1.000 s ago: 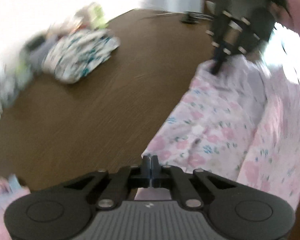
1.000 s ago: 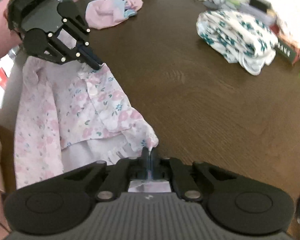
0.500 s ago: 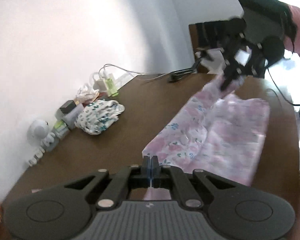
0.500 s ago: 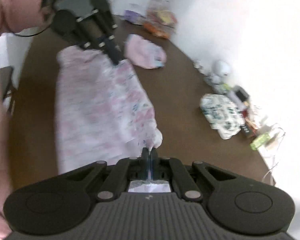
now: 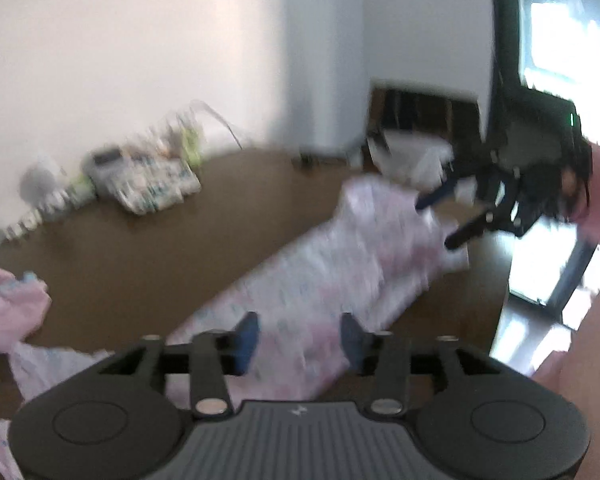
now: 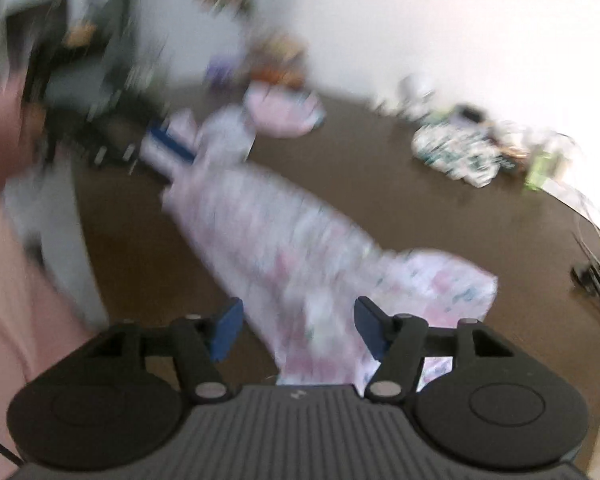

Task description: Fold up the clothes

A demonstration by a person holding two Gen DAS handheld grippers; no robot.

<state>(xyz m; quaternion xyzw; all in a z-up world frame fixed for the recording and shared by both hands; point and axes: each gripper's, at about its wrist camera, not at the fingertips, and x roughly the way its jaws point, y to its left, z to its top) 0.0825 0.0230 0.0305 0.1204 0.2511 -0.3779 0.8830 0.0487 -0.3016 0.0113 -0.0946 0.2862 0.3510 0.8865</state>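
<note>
A pink floral garment point(image 5: 324, 280) lies stretched out on the brown table point(image 5: 140, 248); it also shows in the right wrist view point(image 6: 276, 236). My left gripper point(image 5: 298, 338) is open above one end of it, holding nothing. My right gripper point(image 6: 298, 326) is open above the other end, also empty. In the left wrist view the right gripper point(image 5: 440, 220) shows open at the garment's far end. In the right wrist view the left gripper point(image 6: 168, 156) shows at the far end. Both views are blurred by motion.
A folded white-and-teal garment point(image 5: 156, 188) lies near the wall, also in the right wrist view point(image 6: 460, 152). A pink garment point(image 5: 8, 312) lies at the left, also in the right wrist view point(image 6: 284, 112). Small clutter point(image 5: 52, 192) lines the wall. A cable point(image 6: 592, 276) sits at the right edge.
Both grippers were shut on the floral garment and swung it up and over the table. Now both have opened and let go, and the garment lies stretched on the table.
</note>
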